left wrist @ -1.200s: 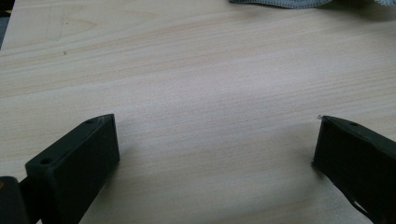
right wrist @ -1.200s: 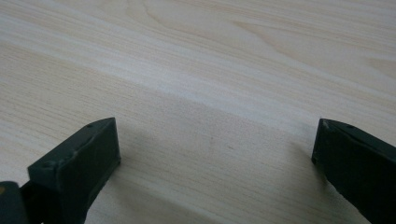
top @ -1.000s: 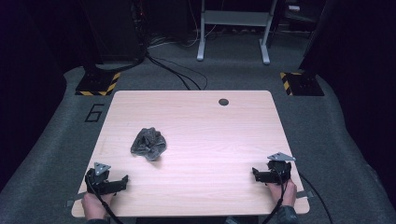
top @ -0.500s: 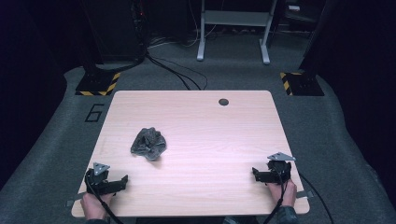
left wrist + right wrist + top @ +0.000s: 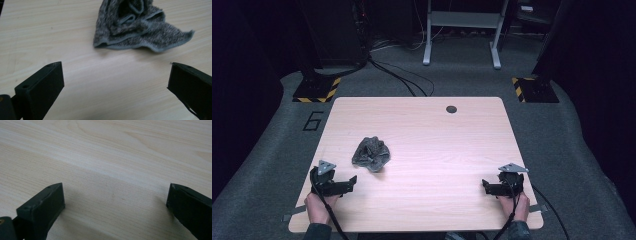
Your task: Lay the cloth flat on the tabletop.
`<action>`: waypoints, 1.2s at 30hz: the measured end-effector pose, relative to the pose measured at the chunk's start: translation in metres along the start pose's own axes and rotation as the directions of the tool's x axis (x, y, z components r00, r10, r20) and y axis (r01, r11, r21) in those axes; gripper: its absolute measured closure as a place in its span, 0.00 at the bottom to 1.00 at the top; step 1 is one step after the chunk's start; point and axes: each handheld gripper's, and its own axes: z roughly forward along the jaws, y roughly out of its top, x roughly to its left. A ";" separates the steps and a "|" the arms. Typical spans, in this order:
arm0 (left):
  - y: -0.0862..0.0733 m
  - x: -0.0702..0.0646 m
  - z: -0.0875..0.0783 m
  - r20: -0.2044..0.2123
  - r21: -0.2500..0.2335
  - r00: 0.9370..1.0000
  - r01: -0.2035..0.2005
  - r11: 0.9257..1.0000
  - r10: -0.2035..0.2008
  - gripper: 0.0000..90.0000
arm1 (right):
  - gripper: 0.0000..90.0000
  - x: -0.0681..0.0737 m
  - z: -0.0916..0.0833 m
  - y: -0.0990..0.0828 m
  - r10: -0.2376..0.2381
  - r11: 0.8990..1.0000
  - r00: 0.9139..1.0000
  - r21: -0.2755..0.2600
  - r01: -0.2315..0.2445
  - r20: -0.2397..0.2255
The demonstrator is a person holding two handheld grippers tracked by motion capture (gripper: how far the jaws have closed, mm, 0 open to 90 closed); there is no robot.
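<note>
One pale wooden worktop (image 5: 427, 150) carries everything, with a crumpled grey knitted cloth (image 5: 370, 153) lying on its left half. Nearest to the cloth, just short of it, the left tool (image 5: 346, 185) rests with its jaws spread wide and empty. Well apart at the near right corner, the right tool (image 5: 488, 187) is likewise parted over bare wood.

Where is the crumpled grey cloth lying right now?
In the high view, the grey cloth lies on the wooden table's left half, just ahead of the open left gripper.
</note>
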 end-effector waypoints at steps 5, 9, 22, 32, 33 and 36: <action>0.019 -0.010 0.010 0.028 -0.005 0.999 -0.033 0.999 0.033 0.00 | 0.01 0.000 0.000 0.000 -0.005 1.000 1.000 0.002 0.005 0.000; 0.033 -0.016 0.023 0.047 0.005 0.998 -0.050 0.999 0.050 0.00 | 0.02 0.000 0.000 0.000 -0.004 1.000 1.000 0.002 0.004 0.000; 0.059 -0.013 0.061 0.059 0.048 0.997 -0.048 0.998 0.045 0.00 | 0.02 0.000 0.000 0.000 -0.004 1.000 1.000 0.002 0.004 0.001; 0.060 -0.008 0.088 0.069 0.105 0.997 -0.029 0.994 0.022 0.16 | 0.02 0.000 0.000 0.000 -0.003 1.000 1.000 0.001 0.003 0.003; 0.060 -0.008 0.089 0.072 0.106 0.997 -0.024 0.994 0.016 0.18 | 0.02 0.000 0.000 0.000 -0.003 1.000 1.000 0.000 0.003 0.002; 0.059 -0.008 0.090 0.067 0.099 0.998 -0.019 0.995 0.012 0.24 | 0.02 0.000 0.000 0.000 -0.003 1.000 1.000 0.000 0.003 0.002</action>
